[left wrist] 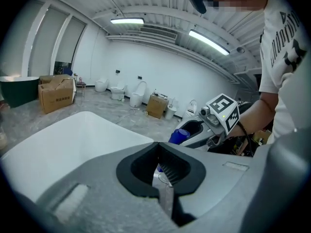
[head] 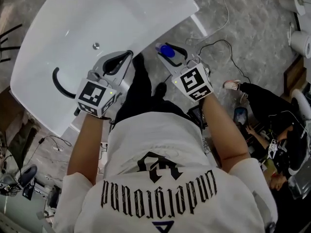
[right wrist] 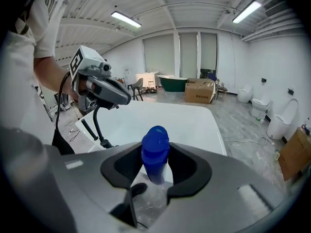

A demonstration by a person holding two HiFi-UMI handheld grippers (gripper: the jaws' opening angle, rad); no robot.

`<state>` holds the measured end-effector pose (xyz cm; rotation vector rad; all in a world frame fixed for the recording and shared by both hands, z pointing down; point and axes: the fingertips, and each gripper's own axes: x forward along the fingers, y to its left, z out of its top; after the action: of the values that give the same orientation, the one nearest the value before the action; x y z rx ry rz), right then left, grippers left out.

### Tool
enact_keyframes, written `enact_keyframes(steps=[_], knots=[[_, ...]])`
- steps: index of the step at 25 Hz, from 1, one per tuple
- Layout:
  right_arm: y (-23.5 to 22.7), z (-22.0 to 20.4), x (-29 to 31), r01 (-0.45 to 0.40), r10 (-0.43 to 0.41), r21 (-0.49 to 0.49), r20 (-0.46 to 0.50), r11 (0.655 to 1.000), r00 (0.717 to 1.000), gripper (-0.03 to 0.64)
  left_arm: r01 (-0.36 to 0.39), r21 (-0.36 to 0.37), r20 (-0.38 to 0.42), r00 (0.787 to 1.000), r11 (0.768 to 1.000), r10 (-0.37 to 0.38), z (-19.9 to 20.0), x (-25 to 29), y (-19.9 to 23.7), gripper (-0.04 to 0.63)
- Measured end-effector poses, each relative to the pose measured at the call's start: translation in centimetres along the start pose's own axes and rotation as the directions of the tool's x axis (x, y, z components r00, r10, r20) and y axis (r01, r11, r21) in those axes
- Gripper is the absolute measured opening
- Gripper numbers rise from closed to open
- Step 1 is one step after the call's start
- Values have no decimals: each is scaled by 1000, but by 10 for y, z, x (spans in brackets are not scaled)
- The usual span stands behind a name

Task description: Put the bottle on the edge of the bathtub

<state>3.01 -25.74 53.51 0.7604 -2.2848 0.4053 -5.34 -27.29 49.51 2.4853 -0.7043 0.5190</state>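
The right claw holds the bottle tight, up in the air just beside the tub. The left claw is closed and empty. It looks like the carrying step. Next the bottle must go over the tub's edge and be set down standing.

**Blue-capped bottle held over the white tub**

The right gripper has its fingers closed against a clear bottle with a blue cap, which stands upright between them. Beyond it lies the white bathtub. To the left, over the tub's near side, a hand carries the left gripper with its marker cube. Far off stand a green tub and a cardboard box, with toilets along the right wall.
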Motion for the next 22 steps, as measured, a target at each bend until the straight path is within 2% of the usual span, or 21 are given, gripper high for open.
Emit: enact_keyframes(steps=[5,9,18,22], knots=[[-8,-33,43,-7,7,-2,-78,1000,997,152,6,-7,-32,999,1000,-6,-21,21,24,6],[-2,-46,67,-11,9,-15,-105,1000,994,152,5,-18,-47,999,1000,-6,-35,23,34,5],[-7,-91,106,-21,15,-33,-176,999,984,152,16,-31,-115,993,999,-19,-72,42,39,5],[-6,-98,115,-10,1,-40,-204,999,979,152,17,-40,-131,991,999,-22,-81,41,40,5]])
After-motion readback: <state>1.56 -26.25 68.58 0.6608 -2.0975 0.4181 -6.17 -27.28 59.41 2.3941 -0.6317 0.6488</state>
